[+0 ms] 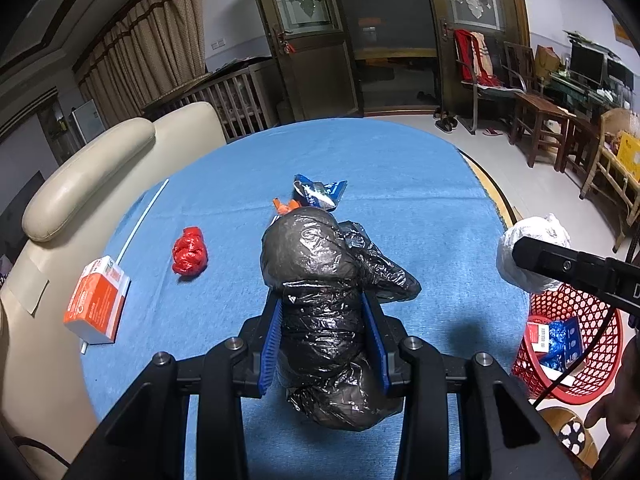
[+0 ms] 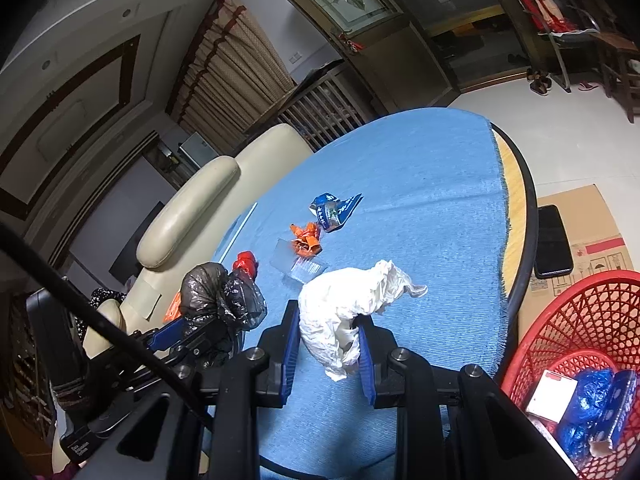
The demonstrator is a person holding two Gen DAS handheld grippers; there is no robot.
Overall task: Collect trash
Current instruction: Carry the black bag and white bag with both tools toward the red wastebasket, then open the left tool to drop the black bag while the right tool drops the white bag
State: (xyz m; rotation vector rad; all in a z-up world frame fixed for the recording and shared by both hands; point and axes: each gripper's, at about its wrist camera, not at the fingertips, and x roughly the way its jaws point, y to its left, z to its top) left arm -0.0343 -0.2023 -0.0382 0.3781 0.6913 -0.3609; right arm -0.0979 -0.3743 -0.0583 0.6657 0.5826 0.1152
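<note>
Crumpled black plastic bag [image 1: 320, 304]: thin glossy film, heavily creased, between the left gripper [image 1: 324, 344] pads of ribbed blue plastic.
Crumpled white plastic bag [image 2: 344, 312]: matt, soft folds, in the right gripper [image 2: 328, 356].
Blue woven cloth [image 1: 400, 160] ahead: matt, rough weave, frayed edge.
Red plastic lattice basket [image 2: 568, 328], right: glossy.
Orange-and-white cardboard box [image 1: 98, 300], left: smooth, printed.

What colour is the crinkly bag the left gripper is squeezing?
Black. The crumpled plastic bag shows best in the left wrist view, pinched in the left gripper.
</note>
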